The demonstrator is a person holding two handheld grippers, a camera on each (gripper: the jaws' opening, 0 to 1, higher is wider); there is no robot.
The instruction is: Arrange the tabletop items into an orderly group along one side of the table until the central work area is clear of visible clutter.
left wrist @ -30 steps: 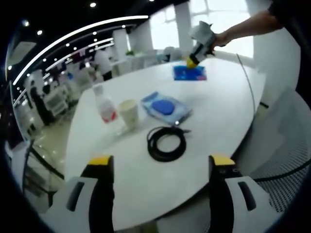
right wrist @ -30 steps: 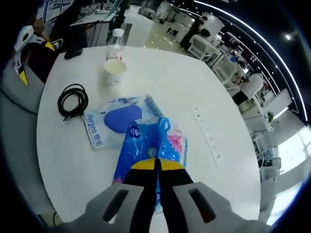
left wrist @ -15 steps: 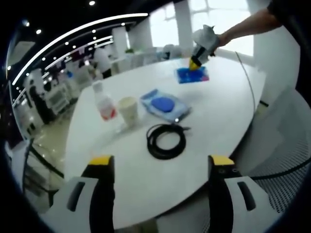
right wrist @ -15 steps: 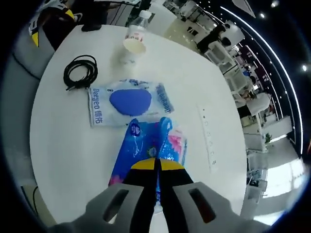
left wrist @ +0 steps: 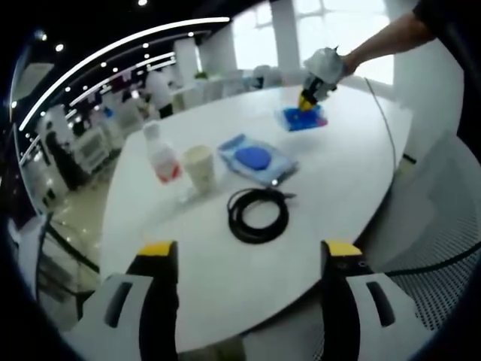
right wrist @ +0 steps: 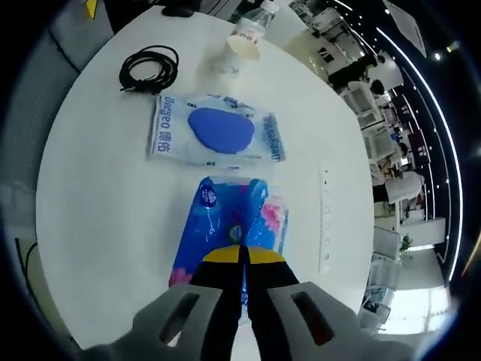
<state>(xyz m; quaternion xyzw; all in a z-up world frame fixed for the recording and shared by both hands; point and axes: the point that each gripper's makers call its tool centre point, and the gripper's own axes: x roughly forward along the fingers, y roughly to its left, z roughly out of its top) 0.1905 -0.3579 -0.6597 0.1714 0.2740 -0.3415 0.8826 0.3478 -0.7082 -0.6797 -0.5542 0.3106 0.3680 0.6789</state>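
A: White table (left wrist: 353, 180), round. Left to right in the left gripper view: bottle (left wrist: 160, 156), cup (left wrist: 199, 169) just beside it, cable (left wrist: 258, 215) coiled nearer the camera, wipes (left wrist: 255, 159) flat past the cable, blue pack (left wrist: 302, 118) near the far edge.

B: Left gripper (left wrist: 248, 259)?

A: Jaws stood wide apart, nothing between them, held over the near table edge, well apart from the cable.

B: Right gripper?

A: Seen far right in the left gripper view, right gripper (left wrist: 306, 99) tips down on the blue pack, a hand (left wrist: 342, 62) behind it. In the right gripper view, right gripper (right wrist: 241, 254) jaws were pressed together, clamped on the blue pack's (right wrist: 230, 226) near edge. Pack lay flat on the table (right wrist: 98, 203).

B: Other things in that view?

A: Cable (right wrist: 149, 69) top left, wipes (right wrist: 216, 138) just beyond the pack and not touching it, cup (right wrist: 243, 45) and bottle (right wrist: 262, 13) at the top, side by side. Power strip (right wrist: 325, 218) to the right of the pack.

B: Label on the bottle?

A: Red, couldn't read it.
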